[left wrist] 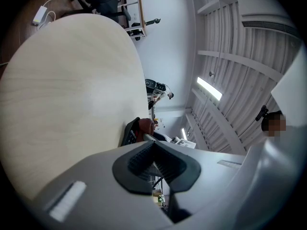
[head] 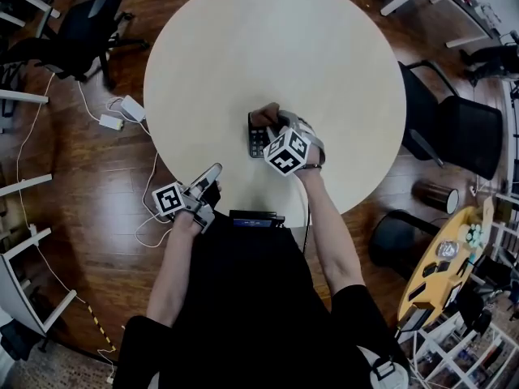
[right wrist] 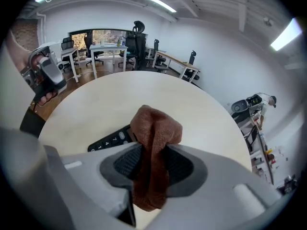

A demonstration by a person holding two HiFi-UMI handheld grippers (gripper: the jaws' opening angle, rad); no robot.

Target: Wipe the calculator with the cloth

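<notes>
Where one round table [head: 324, 71] bears one calculator [head: 256, 141]: one cloth [right wrist: 154, 126] clamped in the right gripper [right wrist: 153, 164], left gripper [left wrist: 153, 151] closed, empty.

Brightly and evenly lit from ceiling light strips [left wrist: 209, 88] overhead, only softly and faintly shadowed on the pale table [head: 243, 39]. Slightly washed out across that tabletop in the head view. Heavily bowed by fisheye lenses, fading to black at the corners of both gripper views. Soft-focused on the near body of the left gripper [left wrist: 154, 150]; crisp on the cloth [right wrist: 156, 123] and the far room.
</notes>
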